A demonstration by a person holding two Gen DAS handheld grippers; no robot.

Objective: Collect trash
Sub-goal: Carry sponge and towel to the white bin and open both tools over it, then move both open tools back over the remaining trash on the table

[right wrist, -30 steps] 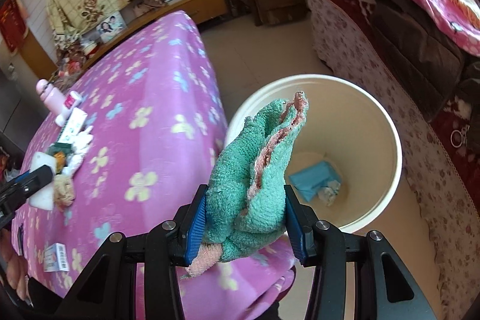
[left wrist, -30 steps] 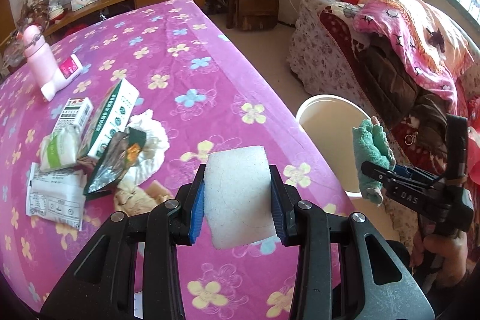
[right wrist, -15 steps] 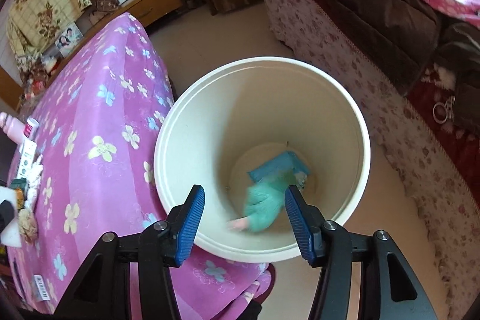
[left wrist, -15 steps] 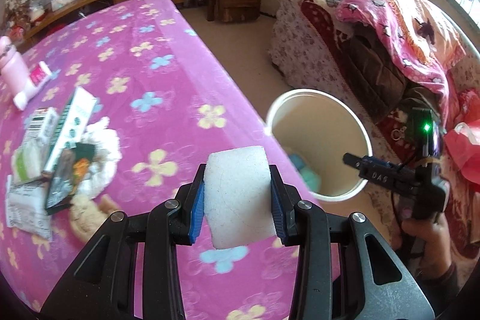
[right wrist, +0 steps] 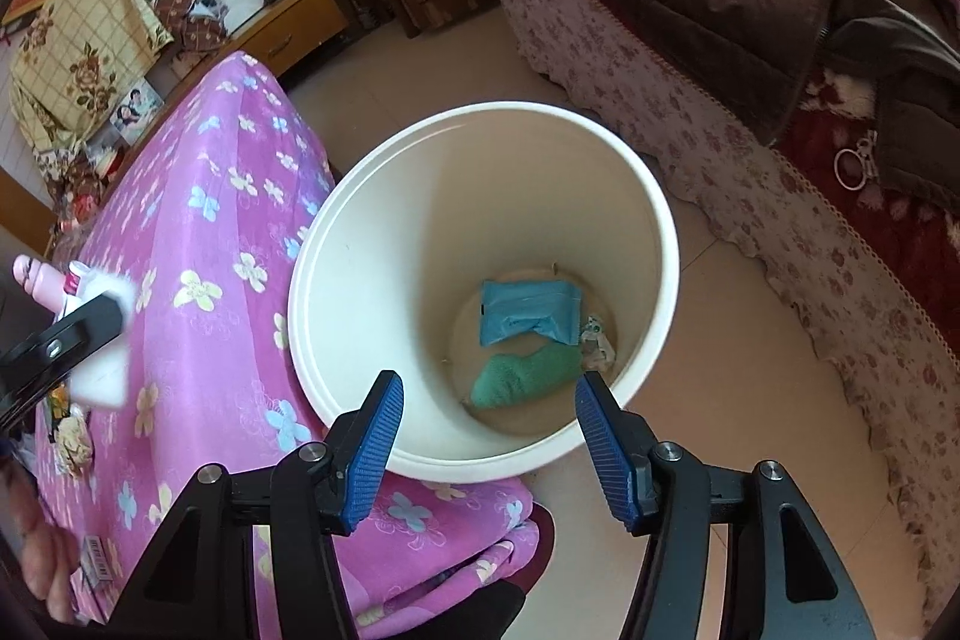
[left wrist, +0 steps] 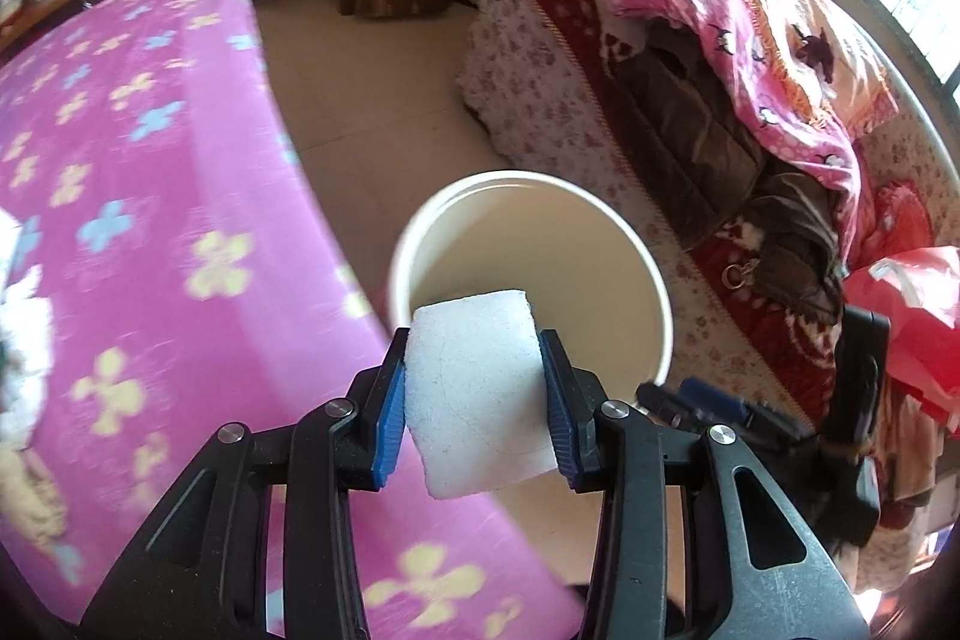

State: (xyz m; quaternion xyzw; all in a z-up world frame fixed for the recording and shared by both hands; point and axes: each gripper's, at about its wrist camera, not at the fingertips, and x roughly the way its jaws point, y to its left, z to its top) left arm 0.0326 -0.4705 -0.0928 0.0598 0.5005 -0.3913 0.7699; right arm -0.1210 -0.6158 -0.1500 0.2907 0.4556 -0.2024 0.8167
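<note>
My left gripper (left wrist: 474, 400) is shut on a white foam block (left wrist: 474, 388) and holds it above the pink flowered table's edge, just short of the white bin (left wrist: 600, 214). In the right wrist view the left gripper (right wrist: 90, 340) with the foam block (right wrist: 102, 382) shows at the left. My right gripper (right wrist: 489, 436) is open and empty above the near rim of the bin (right wrist: 372, 196). At the bin's bottom lie a green cloth (right wrist: 522, 376) and a blue packet (right wrist: 528, 310).
The pink flowered table (left wrist: 120, 160) stands left of the bin, with white tissue (left wrist: 18, 316) at its left edge. A sofa with blankets (left wrist: 750, 40) runs along the right. A pink bottle (right wrist: 42, 280) stands on the table's far side.
My right gripper opened and the green cloth dropped into the bin. My left gripper carried the foam block right, from over the table towards the bin.
</note>
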